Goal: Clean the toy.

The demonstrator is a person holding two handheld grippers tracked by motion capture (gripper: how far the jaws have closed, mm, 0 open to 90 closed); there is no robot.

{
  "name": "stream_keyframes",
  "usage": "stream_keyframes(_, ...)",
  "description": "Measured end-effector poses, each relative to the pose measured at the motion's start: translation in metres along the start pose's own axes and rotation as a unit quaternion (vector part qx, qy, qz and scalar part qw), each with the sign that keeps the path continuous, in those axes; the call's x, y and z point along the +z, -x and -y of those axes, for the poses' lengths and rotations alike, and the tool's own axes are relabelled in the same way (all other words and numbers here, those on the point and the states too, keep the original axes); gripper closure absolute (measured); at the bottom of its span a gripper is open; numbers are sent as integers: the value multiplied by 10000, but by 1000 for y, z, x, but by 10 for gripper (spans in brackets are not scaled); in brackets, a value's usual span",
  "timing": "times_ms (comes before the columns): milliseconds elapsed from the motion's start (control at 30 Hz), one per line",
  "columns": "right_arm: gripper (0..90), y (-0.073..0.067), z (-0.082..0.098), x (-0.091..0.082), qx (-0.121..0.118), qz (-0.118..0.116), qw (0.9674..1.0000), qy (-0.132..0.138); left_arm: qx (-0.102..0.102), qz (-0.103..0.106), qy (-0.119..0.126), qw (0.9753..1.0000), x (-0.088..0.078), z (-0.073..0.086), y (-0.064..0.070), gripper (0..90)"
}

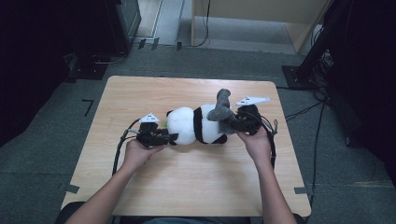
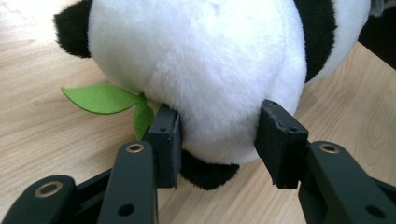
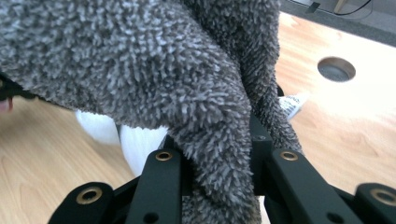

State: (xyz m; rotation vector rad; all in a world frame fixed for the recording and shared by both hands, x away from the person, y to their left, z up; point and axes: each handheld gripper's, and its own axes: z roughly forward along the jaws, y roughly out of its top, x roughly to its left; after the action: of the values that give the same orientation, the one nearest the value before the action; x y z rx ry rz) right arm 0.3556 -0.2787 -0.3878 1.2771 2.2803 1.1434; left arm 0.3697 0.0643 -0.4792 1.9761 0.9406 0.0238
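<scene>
A black-and-white panda plush (image 1: 194, 125) lies on its side in the middle of the wooden table (image 1: 187, 186). My left gripper (image 1: 173, 137) holds its white head (image 2: 201, 60), one pad (image 2: 168, 135) pressing on each side of the fur. A green felt leaf (image 2: 100, 99) sticks out beside the left pad. A grey fuzzy cloth (image 1: 222, 109) sits over the panda's right end, with one part standing upward. My right gripper (image 1: 232, 122) is shut on that grey cloth (image 3: 140, 60), which fills the gap between its jaws (image 3: 217, 154). White plush (image 3: 135, 140) peeks out under the cloth.
A round hole (image 3: 336, 69) is cut in the tabletop near the right gripper, with a small white label (image 3: 294, 102) close by. Cables (image 1: 317, 135) trail over the grey floor to the table's right. Dark equipment stands (image 1: 322, 46) rise at the back right.
</scene>
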Motion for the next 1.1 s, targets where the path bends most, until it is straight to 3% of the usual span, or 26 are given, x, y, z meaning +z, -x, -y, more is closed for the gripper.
stream_keyframes(67,729,-3,-4,11,-69,2,9997,-237,-4,36,-7,10000,0,-1,-1,524)
stream_keyframes(133,729,-4,-4,21,-229,184,9991,-321,49,72,-2,10000,0,-2,-3,491)
stream_keyframes(267,733,-1,-2,23,-268,223,9988,-341,139,81,-109,9998,-1,-6,-6,403)
stream_keyframes(433,736,2,2,26,-266,258,9990,-258,592,-17,-124,9982,-10,-16,-6,357)
stream_keyframes(533,736,3,2,26,-264,211,9991,-259,558,136,84,9983,-19,-22,-14,352)
stream_keyframes(633,737,4,2,26,-250,197,9992,-254,573,183,108,9981,-21,-31,-23,344)
stream_keyframes(833,739,3,3,26,-253,164,9992,-253,747,357,72,9965,-14,-49,-35,328)
stream_keyframes(967,740,4,3,27,-256,127,9993,-237,1055,374,8,9937,-2,-53,-38,326)
stream_keyframes(1033,741,4,4,27,-247,81,9994,-242,1301,333,27,9909,6,-51,-38,297)
stream_keyframes(1100,743,5,4,28,-275,37,9993,-250,1247,373,36,9915,11,-51,-41,237)
